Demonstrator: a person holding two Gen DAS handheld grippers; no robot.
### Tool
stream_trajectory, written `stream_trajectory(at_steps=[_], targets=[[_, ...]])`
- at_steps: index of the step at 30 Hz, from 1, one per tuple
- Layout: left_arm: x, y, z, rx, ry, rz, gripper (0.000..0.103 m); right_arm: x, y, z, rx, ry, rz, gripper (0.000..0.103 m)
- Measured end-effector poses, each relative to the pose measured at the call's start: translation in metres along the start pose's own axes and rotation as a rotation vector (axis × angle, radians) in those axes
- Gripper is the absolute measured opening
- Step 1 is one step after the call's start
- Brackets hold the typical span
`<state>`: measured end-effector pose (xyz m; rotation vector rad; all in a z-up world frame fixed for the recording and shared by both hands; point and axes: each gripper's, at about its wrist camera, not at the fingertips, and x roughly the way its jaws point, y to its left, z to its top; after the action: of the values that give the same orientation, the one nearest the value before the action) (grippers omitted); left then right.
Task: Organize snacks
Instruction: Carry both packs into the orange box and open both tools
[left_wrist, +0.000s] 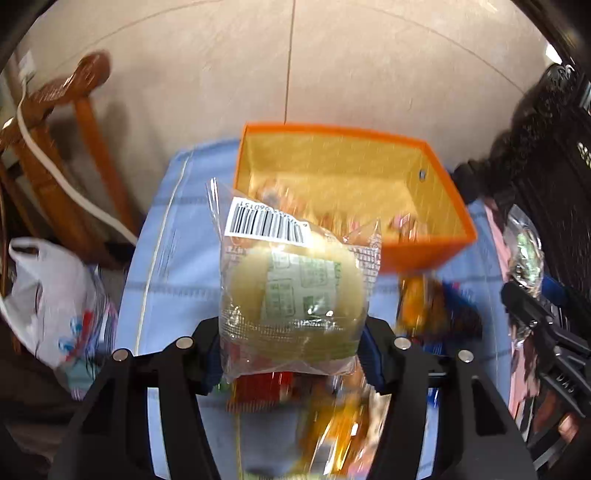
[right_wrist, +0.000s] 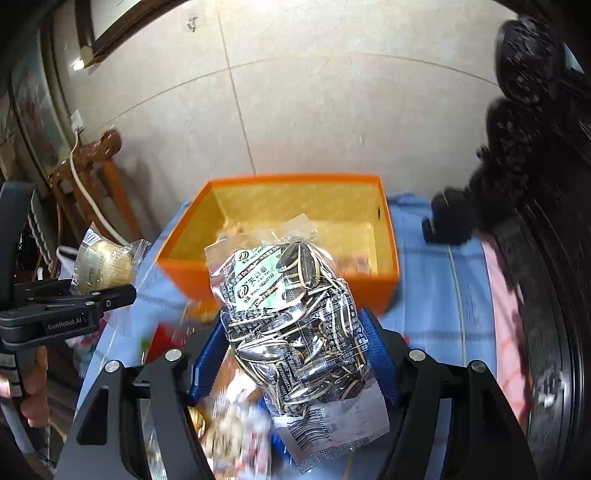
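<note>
My left gripper (left_wrist: 290, 354) is shut on a clear-wrapped round pale pastry (left_wrist: 291, 291), held above the table in front of the orange box (left_wrist: 424, 254). It also shows at the left of the right wrist view (right_wrist: 101, 264), with the left gripper (right_wrist: 74, 302) below it. My right gripper (right_wrist: 295, 354) is shut on a clear bag of striped sunflower seeds (right_wrist: 295, 325), held up before the orange box (right_wrist: 280, 284). The right gripper (left_wrist: 543, 325) shows at the right edge of the left wrist view. Several small snack packets lie inside the box.
A light blue cloth (left_wrist: 177, 266) covers the table. Loose snack packets (left_wrist: 332, 417) lie below the grippers. A white plastic bag (left_wrist: 48, 302) and a wooden chair (left_wrist: 66, 122) stand left. Dark carved furniture (right_wrist: 535, 184) stands right. A beige tiled wall is behind.
</note>
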<state>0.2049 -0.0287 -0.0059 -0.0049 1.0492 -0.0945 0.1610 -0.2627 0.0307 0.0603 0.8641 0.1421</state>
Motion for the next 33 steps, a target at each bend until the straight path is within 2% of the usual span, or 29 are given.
stream_trajectory(at_steps=[4,9,13,22,25,27,28,33], targets=[[0.023,-0.007,0.037,0.005,-0.017,0.014,0.057,0.035,-0.003,0.039,0.008,-0.019,-0.005,0.07],[0.064,-0.01,0.069,0.0,-0.004,0.041,0.057,0.081,-0.011,0.065,0.013,-0.01,-0.009,0.07],[0.098,-0.007,0.084,-0.015,0.025,0.047,0.057,0.12,-0.017,0.074,0.013,0.013,-0.016,0.07],[0.147,-0.014,0.094,-0.009,0.072,0.069,0.058,0.169,-0.015,0.072,-0.022,0.066,-0.038,0.07],[0.161,-0.013,0.093,-0.031,0.114,0.071,0.069,0.183,-0.014,0.069,-0.013,0.111,-0.056,0.073],[0.16,-0.014,0.089,-0.021,0.107,0.108,0.088,0.183,-0.016,0.066,0.005,0.117,-0.086,0.072],[0.157,-0.014,0.088,-0.016,0.098,0.124,0.093,0.177,-0.018,0.064,0.023,0.092,-0.08,0.072],[0.137,-0.012,0.083,-0.002,0.074,0.137,0.095,0.156,-0.02,0.056,0.062,0.091,-0.064,0.073]])
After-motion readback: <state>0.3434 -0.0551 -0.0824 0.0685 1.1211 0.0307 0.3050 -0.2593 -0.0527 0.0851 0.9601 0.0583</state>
